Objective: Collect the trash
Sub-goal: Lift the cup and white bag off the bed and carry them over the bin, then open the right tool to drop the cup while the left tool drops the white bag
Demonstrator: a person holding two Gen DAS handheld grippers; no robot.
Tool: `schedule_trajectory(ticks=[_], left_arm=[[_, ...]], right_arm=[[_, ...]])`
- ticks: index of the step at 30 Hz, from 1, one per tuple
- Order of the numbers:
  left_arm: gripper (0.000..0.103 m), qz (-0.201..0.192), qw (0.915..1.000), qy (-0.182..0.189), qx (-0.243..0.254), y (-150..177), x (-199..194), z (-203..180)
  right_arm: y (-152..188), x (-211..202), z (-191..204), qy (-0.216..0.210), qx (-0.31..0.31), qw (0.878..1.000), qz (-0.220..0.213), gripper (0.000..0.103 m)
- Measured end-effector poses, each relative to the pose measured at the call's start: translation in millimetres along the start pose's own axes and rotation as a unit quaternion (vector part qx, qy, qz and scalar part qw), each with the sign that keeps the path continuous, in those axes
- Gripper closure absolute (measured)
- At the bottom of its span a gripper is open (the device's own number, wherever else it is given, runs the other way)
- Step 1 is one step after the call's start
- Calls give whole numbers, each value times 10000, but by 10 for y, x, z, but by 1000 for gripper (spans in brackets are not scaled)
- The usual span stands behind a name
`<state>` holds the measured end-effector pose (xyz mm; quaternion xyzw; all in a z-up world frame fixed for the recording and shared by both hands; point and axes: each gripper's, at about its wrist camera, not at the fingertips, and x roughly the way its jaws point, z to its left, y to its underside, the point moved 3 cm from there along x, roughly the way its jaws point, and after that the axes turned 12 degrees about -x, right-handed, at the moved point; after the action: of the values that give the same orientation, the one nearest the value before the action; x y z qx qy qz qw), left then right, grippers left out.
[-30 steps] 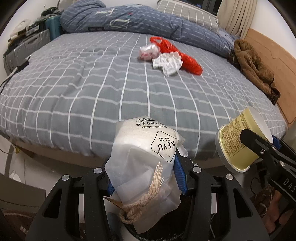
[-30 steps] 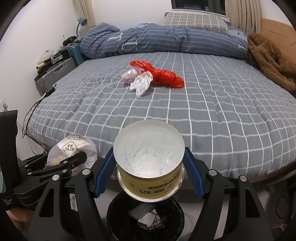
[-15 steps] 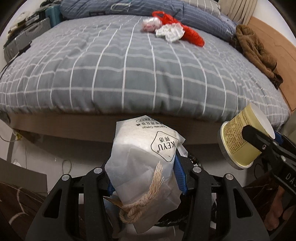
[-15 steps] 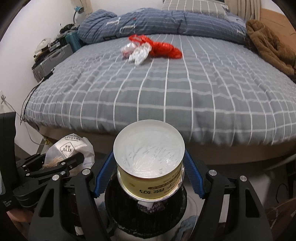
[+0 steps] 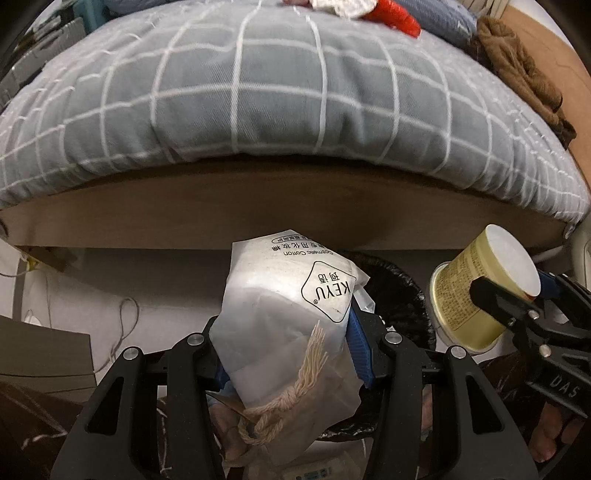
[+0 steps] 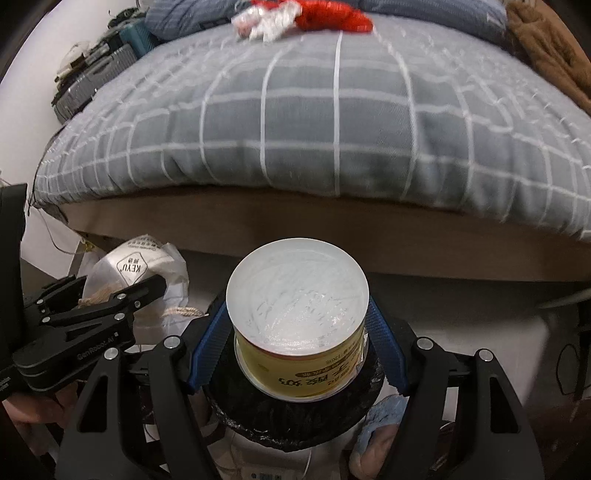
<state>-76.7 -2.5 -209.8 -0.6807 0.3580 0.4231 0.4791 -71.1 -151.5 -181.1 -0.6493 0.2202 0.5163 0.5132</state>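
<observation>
Left wrist view had the left gripper (image 5: 291, 354) nearest, its blue pads pinching a white plastic bag (image 5: 288, 325) with a frayed cotton cord (image 5: 284, 391) hanging from it (the printed label read upside down). Just behind the bag sat the rim of a black bin (image 5: 410, 295) on the floor, and to the right the right gripper (image 5: 517, 295) held a yellow cup (image 5: 469, 295) tilted on its side. Beyond them ran the brown bed frame (image 5: 258, 210), then the grey checked bedspread (image 5: 280, 92), with a red bag (image 5: 395, 16) and crumpled white wrappers (image 5: 343, 5) lying far back on it, and a brown garment (image 5: 517, 66) at the right edge.

Right wrist view showed the right gripper (image 6: 297, 339) clamped on the yellow cup (image 6: 299, 354), its foil lid (image 6: 297, 295) facing the camera, directly over the black bin (image 6: 291, 417). At the left, the left gripper (image 6: 122, 291) gripped the white bag (image 6: 136, 269) beside the bin. Farther off lay the bedspread (image 6: 332, 110), the red bag (image 6: 332, 18) and white wrappers (image 6: 266, 22), and a grey suitcase (image 6: 92, 85) against the wall
</observation>
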Motion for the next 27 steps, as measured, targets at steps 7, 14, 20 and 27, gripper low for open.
schedule_trajectory(ticks=[7,14,20,27], left_arm=[[54,188,9997,-119,-61,-26,242,188],[54,205,9993,-277,-166,-36,325,359],[54,245,9991,-291,-208,-35,381,408],[54,283,9995,-125,-28,-30,354,108]], right_arm=[[13,383,19,-112,15,9991,417,34],[-52,604,171,-179,-1,9981,587,34],[-81,674,235,-41,-118,9980,617,19],[25,555,17,219,-15,9984,516,10]])
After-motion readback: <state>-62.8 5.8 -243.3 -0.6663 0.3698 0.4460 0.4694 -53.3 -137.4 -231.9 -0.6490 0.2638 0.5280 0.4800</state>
